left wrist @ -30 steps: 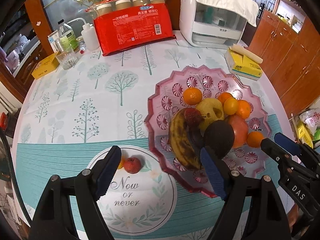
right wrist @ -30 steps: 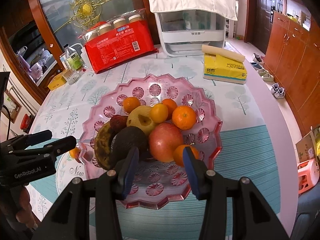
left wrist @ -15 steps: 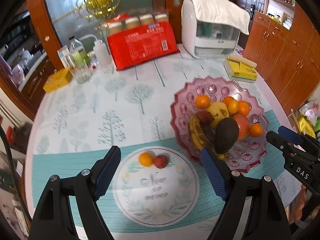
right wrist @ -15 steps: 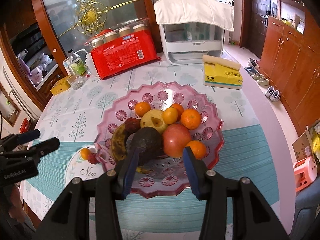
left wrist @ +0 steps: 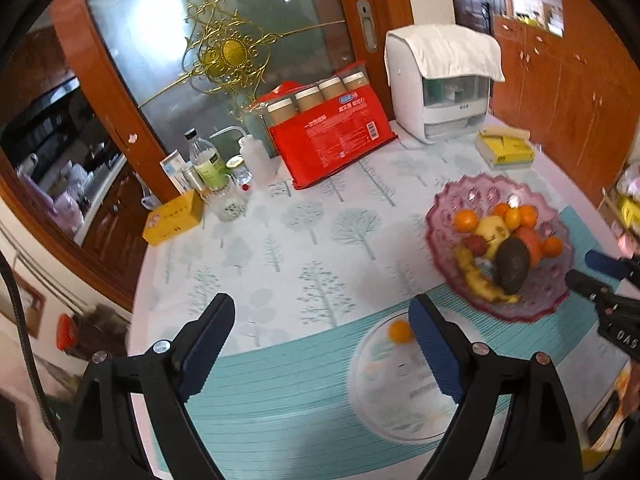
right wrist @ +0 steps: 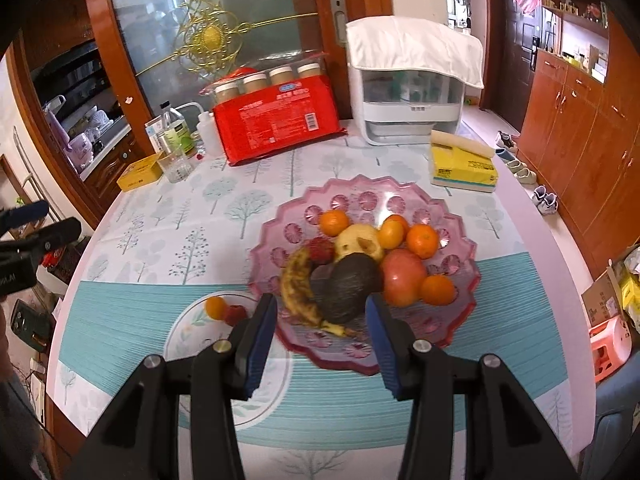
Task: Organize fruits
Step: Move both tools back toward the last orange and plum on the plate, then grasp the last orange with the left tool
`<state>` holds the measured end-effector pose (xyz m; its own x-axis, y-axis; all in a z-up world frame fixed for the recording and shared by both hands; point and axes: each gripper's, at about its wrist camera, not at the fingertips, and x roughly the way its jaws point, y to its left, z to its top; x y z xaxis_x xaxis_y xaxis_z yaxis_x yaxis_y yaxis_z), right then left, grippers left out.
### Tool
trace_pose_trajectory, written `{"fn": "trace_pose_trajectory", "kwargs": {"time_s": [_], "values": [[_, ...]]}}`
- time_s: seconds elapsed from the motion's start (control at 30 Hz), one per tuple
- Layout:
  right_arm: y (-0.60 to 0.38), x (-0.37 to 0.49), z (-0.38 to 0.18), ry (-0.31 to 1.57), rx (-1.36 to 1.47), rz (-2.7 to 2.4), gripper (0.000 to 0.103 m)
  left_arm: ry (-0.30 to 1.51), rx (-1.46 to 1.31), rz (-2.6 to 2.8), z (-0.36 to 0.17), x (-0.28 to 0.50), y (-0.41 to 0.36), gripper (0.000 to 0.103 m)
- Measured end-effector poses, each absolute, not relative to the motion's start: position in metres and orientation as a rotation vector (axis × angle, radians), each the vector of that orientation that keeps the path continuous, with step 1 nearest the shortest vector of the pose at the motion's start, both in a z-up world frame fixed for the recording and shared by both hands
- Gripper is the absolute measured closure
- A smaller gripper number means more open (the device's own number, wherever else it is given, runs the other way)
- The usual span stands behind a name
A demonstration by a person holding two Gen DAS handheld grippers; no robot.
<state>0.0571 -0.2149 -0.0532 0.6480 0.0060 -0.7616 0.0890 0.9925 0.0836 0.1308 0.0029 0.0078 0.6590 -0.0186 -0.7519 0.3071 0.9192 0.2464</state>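
Apparently between picks: left gripper (left wrist: 320, 344) hangs empty above the table (left wrist: 312, 248), fingers opening; right gripper (right wrist: 320, 332), fingers narrow, holds nothing. Fruit fills the pink bowl (right wrist: 460, 336); next, fetch the small orange (right wrist: 215, 306) beside it

The tablecloth (right wrist: 256, 204) is white with pale green and grey trees, and has a band of turquoise stripes and a white circle with leaves. The fruit plate (right wrist: 356, 200) is clear pink with round flower marks. In it are orange mandarins (right wrist: 422, 240), a red apple (right wrist: 402, 276), a yellow pear (right wrist: 358, 240), a dark brown avocado (right wrist: 346, 286) and a yellow banana (right wrist: 298, 288) with brown spots. The big packet (right wrist: 276, 122) is red, the tissue pack (right wrist: 462, 166) is yellow
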Motion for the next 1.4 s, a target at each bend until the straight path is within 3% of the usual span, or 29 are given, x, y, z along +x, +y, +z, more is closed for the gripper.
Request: {"fn": "trace_pose_trajectory", "kwargs": {"time_s": [0.23,0.5,0.7,0.83,1.1,1.33,1.4], "values": [[-0.179,0.058,-0.063,0.885,0.115,-0.068,0.056,0.847,0.551,-0.305,-0.018,0.147,0.014,0.015],[-0.156,0.065,-0.096,0.948,0.166,-0.127,0.056,0.968,0.693,-0.618,-0.100,0.166,-0.001,0.015],[-0.147,0.077,-0.129,1.012,0.217,-0.195,0.056,1.056,0.666,-0.787,-0.156,0.194,-0.017,0.022],[-0.140,0.085,-0.150,1.047,0.238,-0.228,0.056,1.138,0.614,-0.883,-0.189,0.211,-0.027,0.036],[-0.132,0.100,-0.175,1.069,0.263,-0.267,0.056,1.182,0.524,-0.999,-0.218,0.225,-0.037,0.045],[-0.130,0.107,-0.188,1.077,0.294,-0.283,0.056,1.189,0.459,-1.063,-0.233,0.230,-0.042,0.069],[-0.130,0.109,-0.190,1.076,0.303,-0.281,0.056,1.173,0.457,-1.071,-0.235,0.229,-0.043,0.069]]}}
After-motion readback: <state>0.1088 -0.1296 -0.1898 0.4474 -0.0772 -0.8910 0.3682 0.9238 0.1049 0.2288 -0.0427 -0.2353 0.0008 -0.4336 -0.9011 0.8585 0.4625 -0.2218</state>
